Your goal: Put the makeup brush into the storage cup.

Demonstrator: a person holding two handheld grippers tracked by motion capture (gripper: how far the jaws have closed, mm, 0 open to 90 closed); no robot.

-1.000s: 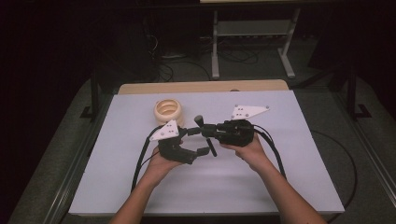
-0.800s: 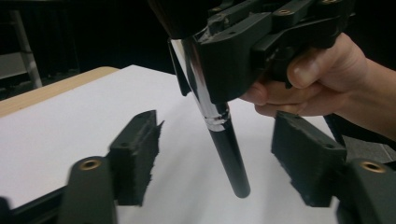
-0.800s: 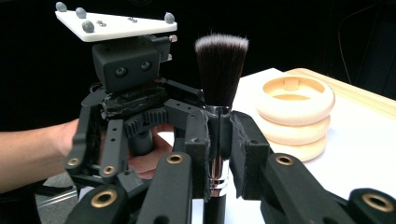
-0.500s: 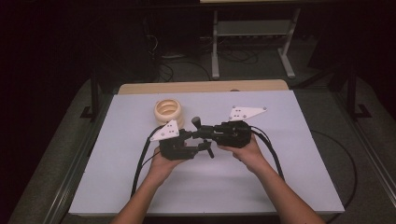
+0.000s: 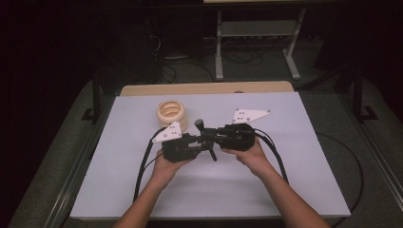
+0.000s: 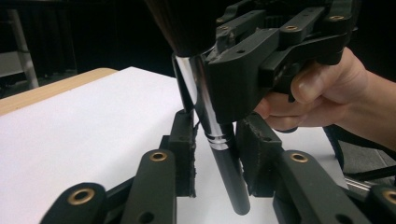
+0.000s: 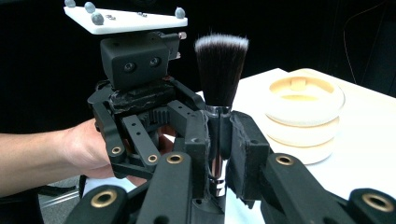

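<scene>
1. The brush (image 5: 204, 137) is off the table (image 5: 294, 185), held in the air between the two grippers above the middle of it. So the lifting is done, and a hand-over from one gripper to the other looks to be in progress.
2. The right gripper (image 7: 218, 135) is clamped on the brush: in its own view the pads press the shiny ferrule from both sides, just under the bristles.
3. The left gripper (image 6: 215, 154) has its jaws on either side of the dark handle, lower down. In the left gripper view a narrow gap shows on each side of the handle, so I judge them parted and not yet gripping.
4. Still to do, as I judge it: the left gripper closes on the handle, the right one lets go, and the brush goes wherever it is meant to go. The cream holder (image 5: 172, 113) of stacked rings sits near, beyond the left gripper, and is a likely place.
5. The brush's long axis stands nearly upright, leaning slightly. In the high view the bristle end lies toward the far side of the table and the handle end toward the person.
6. Bristles point up, handle tip points down at the table without touching it.
</scene>
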